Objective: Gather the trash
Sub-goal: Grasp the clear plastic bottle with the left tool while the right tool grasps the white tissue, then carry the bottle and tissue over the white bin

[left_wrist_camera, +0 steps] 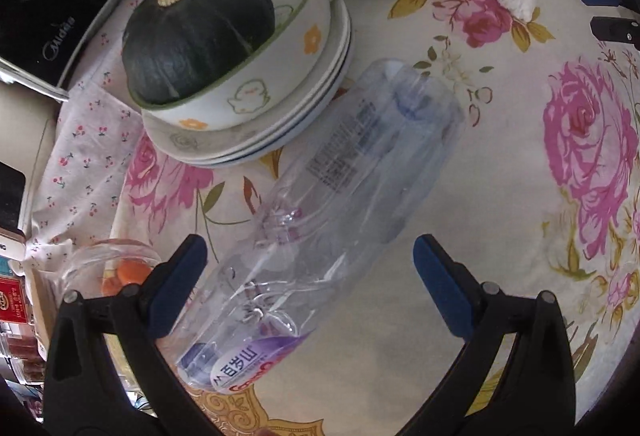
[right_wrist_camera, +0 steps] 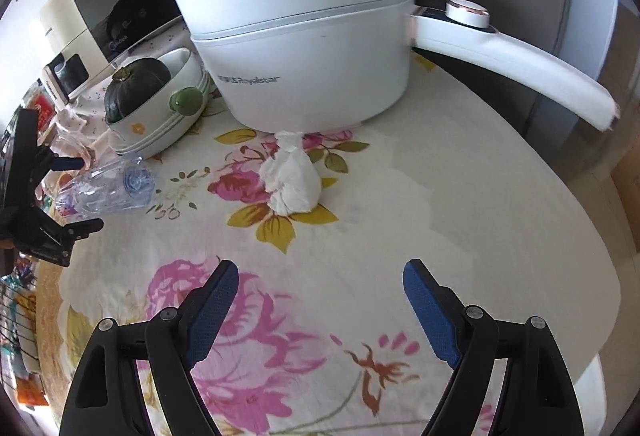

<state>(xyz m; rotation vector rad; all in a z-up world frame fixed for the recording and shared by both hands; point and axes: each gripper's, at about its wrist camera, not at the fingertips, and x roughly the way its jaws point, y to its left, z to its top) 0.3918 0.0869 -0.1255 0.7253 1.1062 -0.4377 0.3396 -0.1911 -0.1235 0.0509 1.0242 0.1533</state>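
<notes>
Holding a dark squash (left_wrist_camera: 198,32), the bowl (left_wrist_camera: 288,76) sits beside both spread, empty tools (left_wrist_camera: 310,288) (right_wrist_camera: 320,312).

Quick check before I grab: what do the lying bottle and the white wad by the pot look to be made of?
Bottle: thin clear plastic, glossy; you see the tablecloth through it, with creases and a printed label. Looks empty and crushable.
White wad: crumpled tissue or paper napkin, matte, soft folds; could be thin cloth, can't rule that out.
</notes>
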